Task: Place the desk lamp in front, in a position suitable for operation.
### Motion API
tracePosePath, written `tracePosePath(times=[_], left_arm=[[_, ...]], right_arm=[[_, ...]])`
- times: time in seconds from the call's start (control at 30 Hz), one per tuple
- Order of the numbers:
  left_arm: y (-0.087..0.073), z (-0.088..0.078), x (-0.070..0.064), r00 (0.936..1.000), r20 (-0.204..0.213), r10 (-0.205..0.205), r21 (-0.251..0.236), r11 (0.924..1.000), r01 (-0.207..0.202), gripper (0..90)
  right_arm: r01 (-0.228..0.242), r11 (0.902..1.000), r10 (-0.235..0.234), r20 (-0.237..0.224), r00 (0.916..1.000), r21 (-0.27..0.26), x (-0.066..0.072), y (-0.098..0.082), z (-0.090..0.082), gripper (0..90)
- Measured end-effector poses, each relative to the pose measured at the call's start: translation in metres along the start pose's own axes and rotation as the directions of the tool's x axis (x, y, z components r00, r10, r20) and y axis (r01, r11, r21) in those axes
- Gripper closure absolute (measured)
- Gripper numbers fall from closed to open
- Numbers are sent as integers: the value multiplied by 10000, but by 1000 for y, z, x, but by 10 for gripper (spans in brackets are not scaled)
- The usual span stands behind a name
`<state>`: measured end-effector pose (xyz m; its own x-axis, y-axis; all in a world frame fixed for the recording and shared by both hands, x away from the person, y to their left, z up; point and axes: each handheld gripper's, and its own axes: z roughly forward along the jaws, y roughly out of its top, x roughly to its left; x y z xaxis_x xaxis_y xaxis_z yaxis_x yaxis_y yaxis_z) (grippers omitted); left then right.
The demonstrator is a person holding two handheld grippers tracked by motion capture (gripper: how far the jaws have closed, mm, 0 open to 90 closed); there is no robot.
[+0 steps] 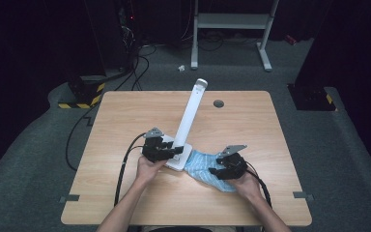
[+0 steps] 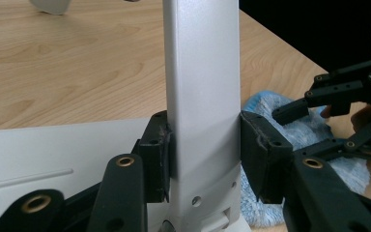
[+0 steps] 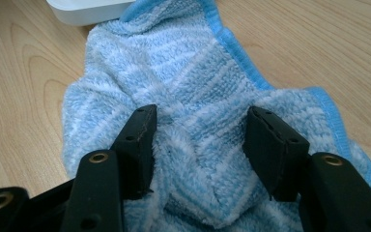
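Two hand-held grippers are working near the front middle of the wooden table (image 1: 125,203), one in each of the person's hands.

Left side: the left hand-held gripper (image 1: 166,151) is sitting over the white base (image 1: 178,162) of a desk lamp. In the left gripper view its jaws are standing on either side of the lamp's flat silver-white arm (image 2: 200,96), low down, just above the base. The left pad (image 2: 157,159) is lying against the arm's edge; the right pad (image 2: 261,154) is sitting at the other edge, and contact there is hard to judge. No earlier frame to compare.

Middle: the lamp arm is rising from the base and leaning away toward the far side of the table, with the lamp head (image 1: 201,85) at its far end. A dark round grommet (image 1: 218,103) is lying in the tabletop beyond it.

Right side: the right hand-held gripper (image 1: 223,170) is resting on a crumpled blue-and-white striped cloth (image 1: 198,166), which is lying on the table with one edge touching the lamp base. In the right gripper view the jaws are standing partly spread, with a raised fold of the cloth (image 3: 198,135) bunched between them; the left pad (image 3: 142,145) is touching the pile, the right pad (image 3: 270,145) is standing just off it.
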<state>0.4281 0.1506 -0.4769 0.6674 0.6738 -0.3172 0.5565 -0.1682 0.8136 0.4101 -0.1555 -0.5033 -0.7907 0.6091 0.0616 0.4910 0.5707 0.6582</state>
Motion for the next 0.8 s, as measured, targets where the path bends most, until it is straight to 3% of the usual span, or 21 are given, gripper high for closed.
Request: tracePosePath(times=[0.23, 0.37, 0.53, 0.8], left_arm=[[-9, -4, -4, 9982, -440, -414, -298, 9987, 401, 571], [-9, -6, -5, 9978, -526, -394, -145, 9991, 387, 566], [-10, -10, 3, 9966, -422, -704, 146, 9974, 710, 550], [-4, -12, 6, 9997, -172, -190, 680, 9975, 201, 540]], right_arm=[[21, 10000, -21, 1, 10000, -16, 0, 0, 0, 453], [41, 10000, -41, 15, 10000, -21, 0, 0, 0, 454], [22, 10000, -22, -6, 10000, -20, 0, 0, 0, 453], [29, 10000, -29, -5, 10000, -21, 0, 0, 0, 453]])
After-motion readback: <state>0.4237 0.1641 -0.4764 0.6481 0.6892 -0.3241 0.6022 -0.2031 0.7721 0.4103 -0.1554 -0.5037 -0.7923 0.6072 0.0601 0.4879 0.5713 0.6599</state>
